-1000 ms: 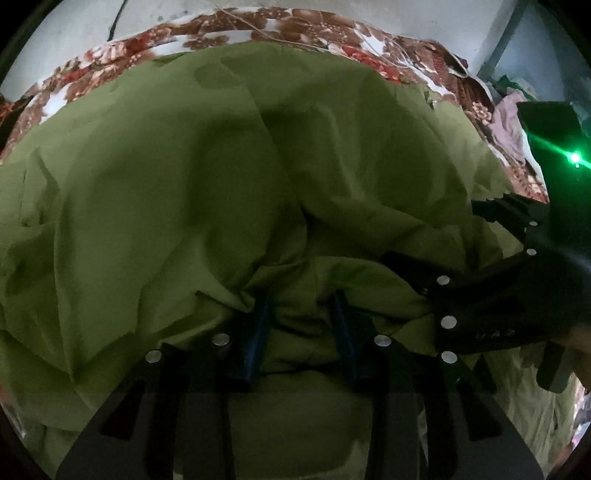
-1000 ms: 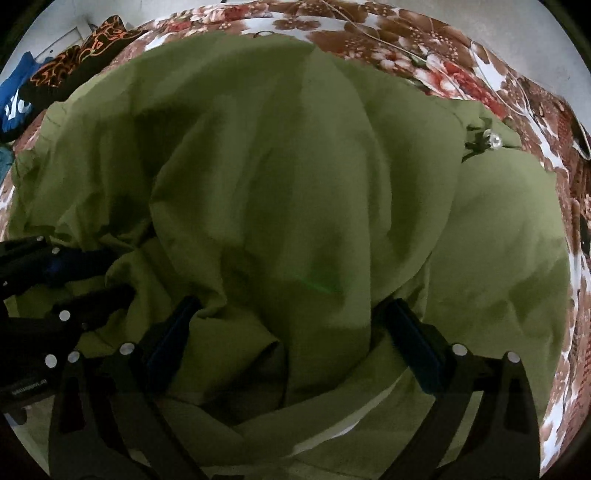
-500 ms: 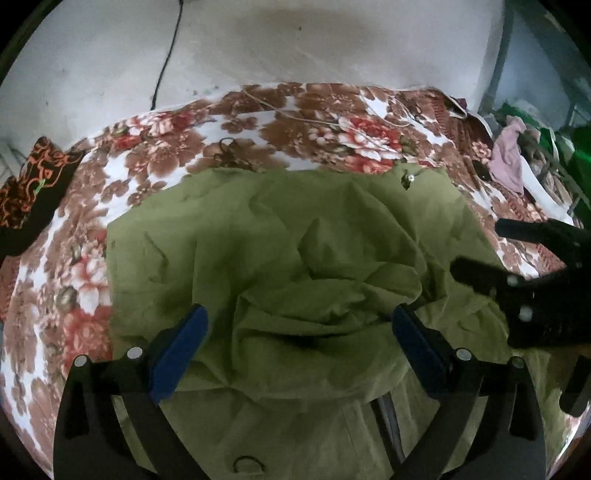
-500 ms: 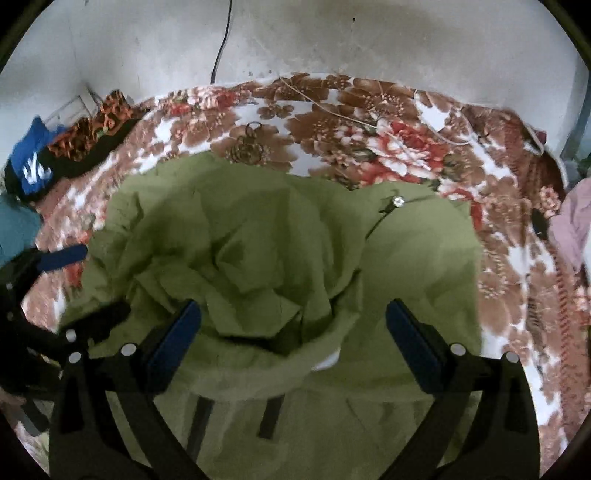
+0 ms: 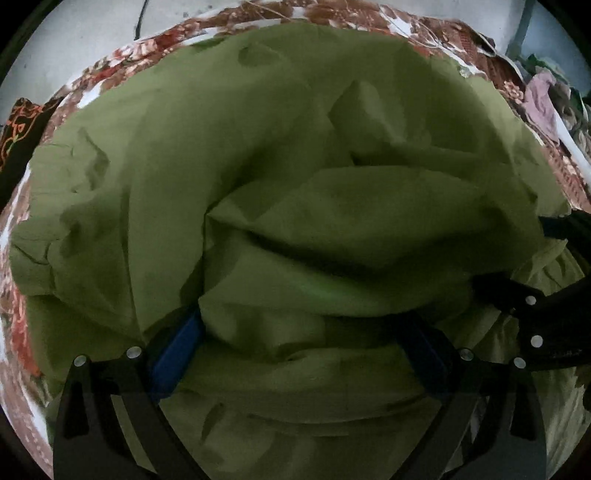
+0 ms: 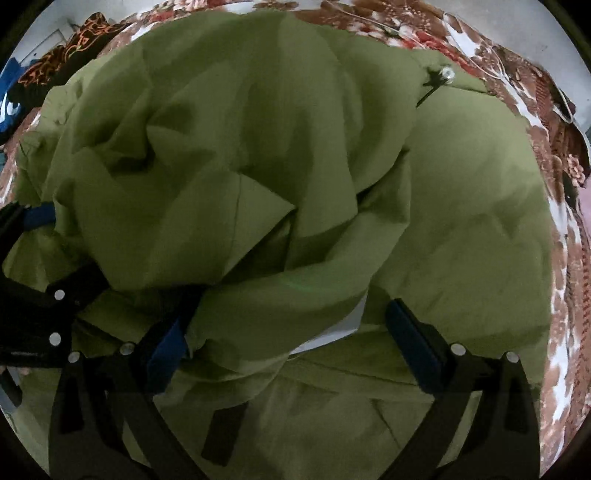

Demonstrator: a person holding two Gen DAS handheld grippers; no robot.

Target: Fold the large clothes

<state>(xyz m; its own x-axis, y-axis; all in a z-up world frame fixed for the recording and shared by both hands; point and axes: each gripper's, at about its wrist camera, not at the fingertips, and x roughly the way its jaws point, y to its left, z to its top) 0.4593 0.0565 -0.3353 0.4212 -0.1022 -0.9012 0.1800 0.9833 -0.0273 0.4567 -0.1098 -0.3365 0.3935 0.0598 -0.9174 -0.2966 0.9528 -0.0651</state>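
Observation:
A large olive-green garment (image 5: pixel 295 206) lies crumpled in thick folds on a floral bedspread (image 5: pixel 155 40); it fills both views (image 6: pixel 258 166). My left gripper (image 5: pixel 299 339) is open, its blue-padded fingers spread wide with green cloth bunched between them. My right gripper (image 6: pixel 291 332) is open too, its jaws wide apart with a fold of cloth lying across the gap. The right gripper shows at the right edge of the left wrist view (image 5: pixel 532 325); the left gripper shows at the left edge of the right wrist view (image 6: pixel 40 295). A small metal button (image 6: pixel 447 73) sits on the garment's far part.
The brown and red floral bedspread (image 6: pixel 524 81) rims the garment. A dark orange-patterned cloth (image 5: pixel 18 133) lies at the far left, with a blue item (image 6: pixel 9 99) beside it. Pink and mixed clothes (image 5: pixel 543 107) pile at the right. A pale wall (image 5: pixel 92 33) stands behind.
A second ago my left gripper was nearly shut on the cloth; it opened. Both grippers pulled back high half a second ago, then dropped close over the garment again.

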